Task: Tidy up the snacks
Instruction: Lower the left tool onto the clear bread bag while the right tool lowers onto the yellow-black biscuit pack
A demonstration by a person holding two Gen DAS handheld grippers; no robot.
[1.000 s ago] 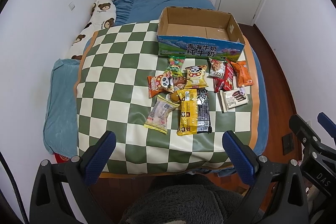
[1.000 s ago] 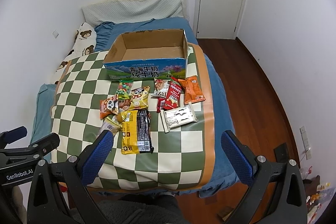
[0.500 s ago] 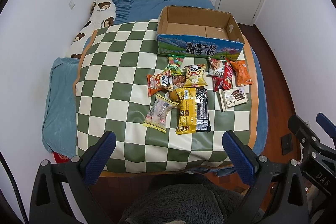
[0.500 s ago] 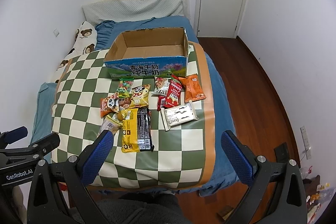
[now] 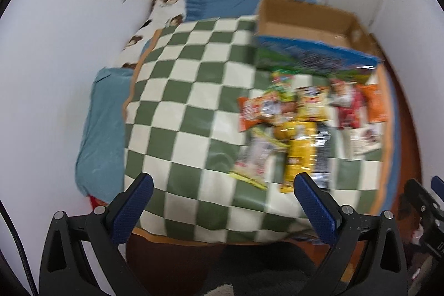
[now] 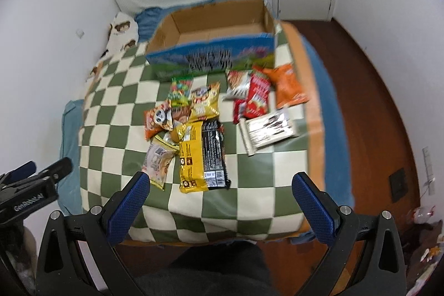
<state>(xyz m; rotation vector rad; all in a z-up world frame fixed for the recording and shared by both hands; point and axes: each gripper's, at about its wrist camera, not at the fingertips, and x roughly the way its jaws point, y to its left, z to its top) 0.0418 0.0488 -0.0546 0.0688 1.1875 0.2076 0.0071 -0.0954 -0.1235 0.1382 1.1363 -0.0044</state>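
Surveying from the left wrist view: left gripper [image 5: 220,205], fingers spread wide, nothing between them, poised over the near edge of the checked cloth [image 5: 188,107]. Box [image 5: 310,18], cardboard, open-topped, apparently empty, sits at the far right of the cloth. Snacks [image 5: 305,126] lie loose on the cloth just in front of the box; none is in it yet. Nearest to the gripper: a yellow pack [image 5: 301,154] and a pale pouch [image 5: 254,157], well in front of the box. This view is motion-blurred; labels cannot be read.

Right wrist view: right gripper [image 6: 220,205], fingers likewise spread and empty, at the near edge of the cloth. Box [image 6: 216,27] at the far side. In front of it, left to right: green bag [image 6: 180,90], panda bag [image 6: 158,119], yellow pack [image 6: 191,154] overlapping a black pack [image 6: 215,154], red packs [image 6: 255,96], orange bag [image 6: 288,86], white wafer pack [image 6: 269,128]. The left gripper shows at the left edge.

Step in hand, by judgement: approach for a first pick. Best done by taking an outlying, unstacked item first, such as the wafer pack or orange bag. Crinkly film is likely to slip, so pinch across a flat seam and lift clear before carrying to the box.
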